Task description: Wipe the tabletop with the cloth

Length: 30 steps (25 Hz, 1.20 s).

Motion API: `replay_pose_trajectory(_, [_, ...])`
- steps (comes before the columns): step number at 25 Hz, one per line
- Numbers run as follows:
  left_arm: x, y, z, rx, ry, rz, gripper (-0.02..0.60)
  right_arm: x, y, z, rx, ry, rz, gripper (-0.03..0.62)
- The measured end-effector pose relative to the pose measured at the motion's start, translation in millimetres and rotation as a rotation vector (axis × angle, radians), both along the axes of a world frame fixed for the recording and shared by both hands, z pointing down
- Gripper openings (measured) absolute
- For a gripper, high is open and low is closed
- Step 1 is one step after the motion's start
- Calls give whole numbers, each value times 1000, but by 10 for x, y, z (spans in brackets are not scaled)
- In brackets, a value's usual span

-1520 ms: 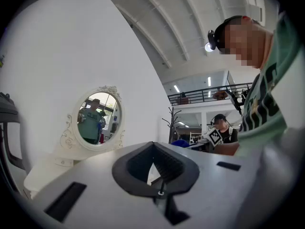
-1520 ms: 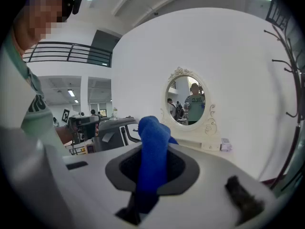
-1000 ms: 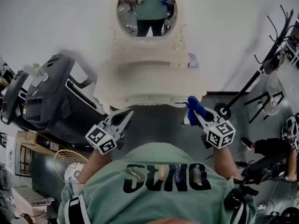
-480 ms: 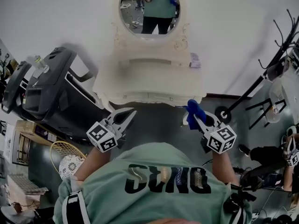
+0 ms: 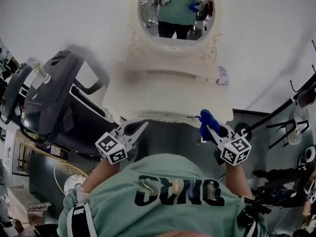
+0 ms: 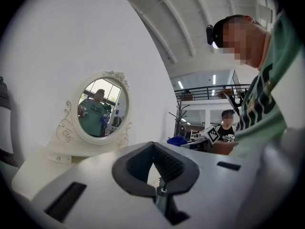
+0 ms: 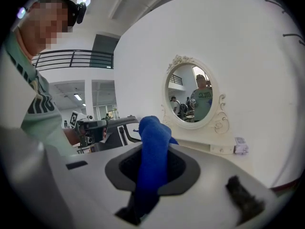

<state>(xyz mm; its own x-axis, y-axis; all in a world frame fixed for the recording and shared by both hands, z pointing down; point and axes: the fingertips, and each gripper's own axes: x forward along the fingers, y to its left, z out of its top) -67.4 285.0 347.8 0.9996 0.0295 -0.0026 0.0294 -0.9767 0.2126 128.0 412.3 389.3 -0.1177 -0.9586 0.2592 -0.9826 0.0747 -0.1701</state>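
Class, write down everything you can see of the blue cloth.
The cloth is bright blue, soft and fuzzy, like microfibre. It is bunched into a thick roll and clamped between the jaws of the right hand-held gripper, with its rounded end sticking out past them. It is held near the front right edge of the white table. Only the gripper is seen touching it.

the head view is looking steeply down, the oval mirror (image 5: 177, 11) sitting at its upper centre; both gripper views are facing that mirror, looking level along their jaws.
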Motion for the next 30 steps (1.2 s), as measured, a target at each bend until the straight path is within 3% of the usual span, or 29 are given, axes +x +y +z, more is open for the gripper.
replay_pose_trajectory(4, [188,-1132,60,13,7,42,5,111,-1170,14,-3,-1,22,63])
replay_pose_trajectory(10, [510,-2692,-217,39,-19,87,5,323,-2737,-208,-30,-15,21,63])
replay_pose_trajectory(14, [820,-3271,-212,36,-27,66,5,560,-3230,-131,-70,10,-5,63])
replay_pose_trajectory(17, [1080,-3423,-162,7,-39,27,5,833,-3369,16,-112,4,-33,63])
replay_pose_trajectory(20, [1216,-3457,-89,-18,-68,-82,5,1062,-3612,189,-160,7,-142,63])
replay_pose_trajectory(23, [1177,-3510,26,-54,-78,-207,5,999,-4069,400,-185,64,-308,63])
replay_pose_trajectory(26, [896,-3562,191,-73,-106,-340,5,538,-4648,595,-192,146,-514,63])
replay_pose_trajectory(30, [265,-3744,322,-114,-112,-511,5,-470,-5490,848,-212,286,-730,63])
